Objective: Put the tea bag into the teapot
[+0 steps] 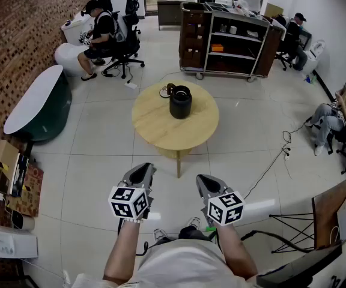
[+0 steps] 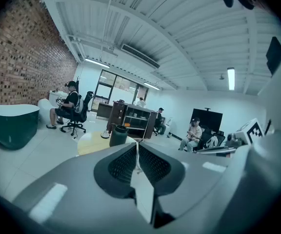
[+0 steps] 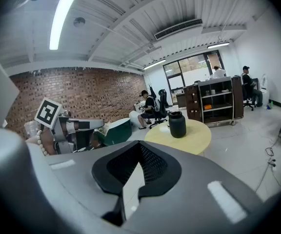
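Note:
A black teapot [image 1: 180,101] stands upright on a round wooden table [image 1: 161,131] some way ahead of me. Right behind it lies a small white dish [image 1: 164,92] holding something brown; I cannot tell whether that is the tea bag. My left gripper [image 1: 143,171] and right gripper [image 1: 204,182] hang side by side close to my body, well short of the table, both shut and with nothing in them. The left gripper view shows the teapot [image 2: 117,135] beyond its closed jaws [image 2: 137,144]. From the right gripper view, the teapot [image 3: 177,124] sits past that gripper's closed jaws [image 3: 140,144].
Tiled floor lies between me and the table. A dark shelf trolley [image 1: 230,41] stands behind the table. A dark green tub [image 1: 41,107] sits at the left by the brick wall. People sit on chairs at the back left and right. A cable [image 1: 269,167] runs across the floor at the right.

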Demonstrator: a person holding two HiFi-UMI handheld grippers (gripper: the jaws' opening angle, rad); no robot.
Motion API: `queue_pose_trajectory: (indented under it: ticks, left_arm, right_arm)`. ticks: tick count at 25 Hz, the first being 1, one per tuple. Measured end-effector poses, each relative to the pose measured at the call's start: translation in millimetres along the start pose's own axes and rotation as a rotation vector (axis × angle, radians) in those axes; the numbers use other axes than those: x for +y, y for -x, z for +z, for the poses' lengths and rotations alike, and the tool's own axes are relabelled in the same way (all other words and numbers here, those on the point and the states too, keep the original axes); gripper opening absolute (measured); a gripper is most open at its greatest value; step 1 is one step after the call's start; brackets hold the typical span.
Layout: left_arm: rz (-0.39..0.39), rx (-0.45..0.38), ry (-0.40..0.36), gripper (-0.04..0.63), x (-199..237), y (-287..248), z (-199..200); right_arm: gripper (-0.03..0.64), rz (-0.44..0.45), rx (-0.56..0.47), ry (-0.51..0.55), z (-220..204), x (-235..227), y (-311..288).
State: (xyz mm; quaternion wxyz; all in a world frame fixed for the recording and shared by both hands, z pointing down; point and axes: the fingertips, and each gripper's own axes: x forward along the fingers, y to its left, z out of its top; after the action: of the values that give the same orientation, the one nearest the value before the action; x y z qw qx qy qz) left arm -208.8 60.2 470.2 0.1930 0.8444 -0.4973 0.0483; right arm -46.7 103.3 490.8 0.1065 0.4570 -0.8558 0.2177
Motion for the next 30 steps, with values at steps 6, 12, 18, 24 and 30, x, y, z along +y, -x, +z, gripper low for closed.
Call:
queue_pose_trajectory:
  ticks: [6, 12, 18, 24, 30]
  left_arm:
    - [0.002, 0.003, 0.0, 0.026, -0.7, -4.6, -0.7]
    - [0.004, 0.011, -0.003, 0.026, -1.1, -10.4, -0.3]
    - [0.01, 0.009, -0.012, 0.026, -9.1, -24.3, 4.9]
    - [0.03, 0.001, -0.02, 0.026, -18.0, -43.5, 13.0]
    - [0.057, -0.016, -0.027, 0.026, -32.2, -68.3, 17.6]
  right_arm:
    - [0.0, -0.004, -0.002, -0.006, 0.5, -6.3, -0.4]
    - [0.0, -0.006, -0.006, -0.017, 1.4, -12.1, -1.6]
    - [0.0, -0.004, -0.017, -0.025, 6.4, -29.4, -1.4]
    - [0.0, 0.01, -0.021, -0.032, 13.1, -53.1, -1.8]
    - [0.0, 0.037, -0.042, -0.036, 18.5, -85.3, 2.9]
